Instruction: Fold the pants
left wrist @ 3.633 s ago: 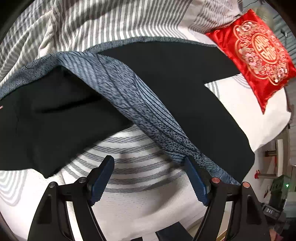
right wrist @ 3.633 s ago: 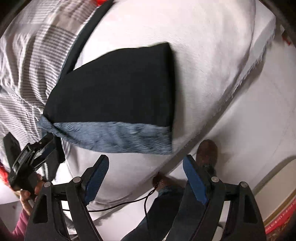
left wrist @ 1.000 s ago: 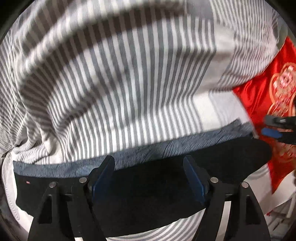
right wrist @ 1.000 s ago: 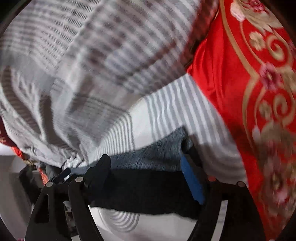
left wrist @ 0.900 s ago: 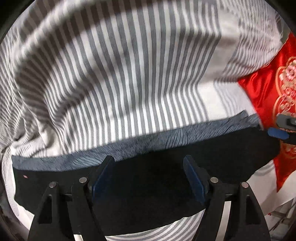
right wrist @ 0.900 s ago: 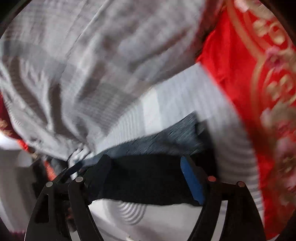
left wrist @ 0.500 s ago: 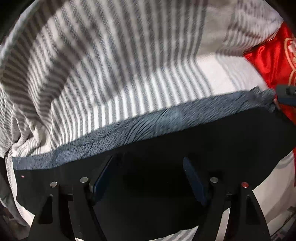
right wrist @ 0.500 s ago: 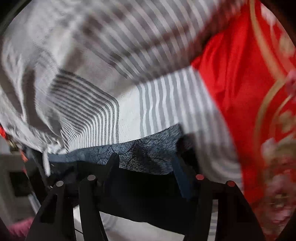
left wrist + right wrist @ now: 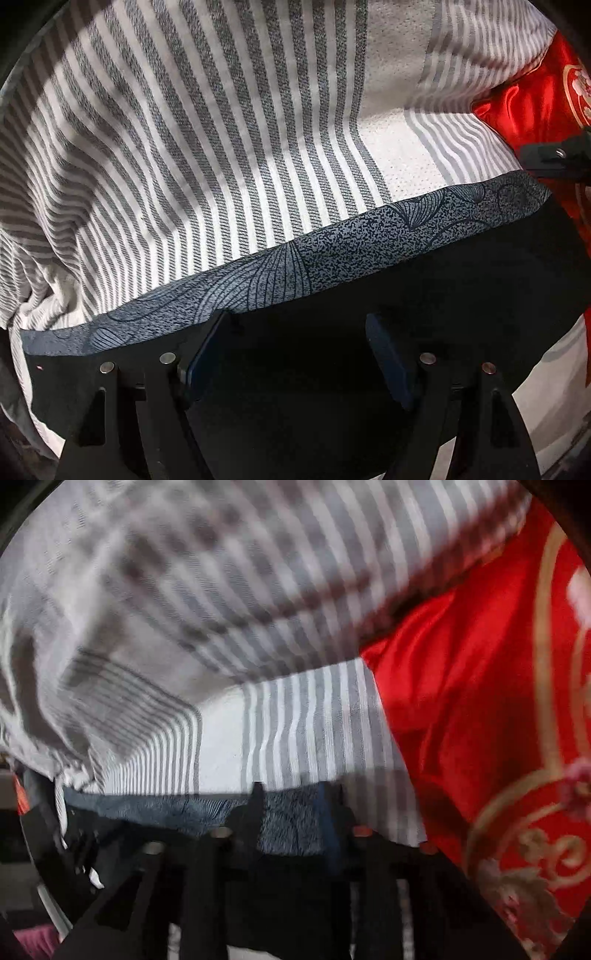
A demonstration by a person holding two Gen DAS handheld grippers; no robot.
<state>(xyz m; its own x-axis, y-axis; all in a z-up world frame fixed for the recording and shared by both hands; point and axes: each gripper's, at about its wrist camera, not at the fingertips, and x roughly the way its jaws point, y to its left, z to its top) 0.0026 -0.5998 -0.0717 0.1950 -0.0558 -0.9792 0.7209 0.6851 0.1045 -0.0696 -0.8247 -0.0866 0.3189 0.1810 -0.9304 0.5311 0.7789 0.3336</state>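
The black pants (image 9: 461, 280) lie flat on the striped bedding, with their blue-grey patterned band (image 9: 332, 251) along the far edge. My left gripper (image 9: 295, 354) is open, low over the black cloth just short of the band. My right gripper (image 9: 291, 812) sits at the right end of the pants, its jaws narrowed around the band's corner (image 9: 288, 823). The view is blurred, so I cannot tell whether it pinches the cloth. The right gripper also shows in the left wrist view (image 9: 557, 157) beside the band's right end.
A grey-and-white striped blanket (image 9: 221, 129) rises behind the pants. A red embroidered cushion (image 9: 480, 720) lies right next to the pants' right end, and shows at the right edge of the left wrist view (image 9: 532, 99).
Both grippers have dropped lower and closer to the pants. The right gripper's jaws have narrowed around the band's corner. The left gripper stays open.
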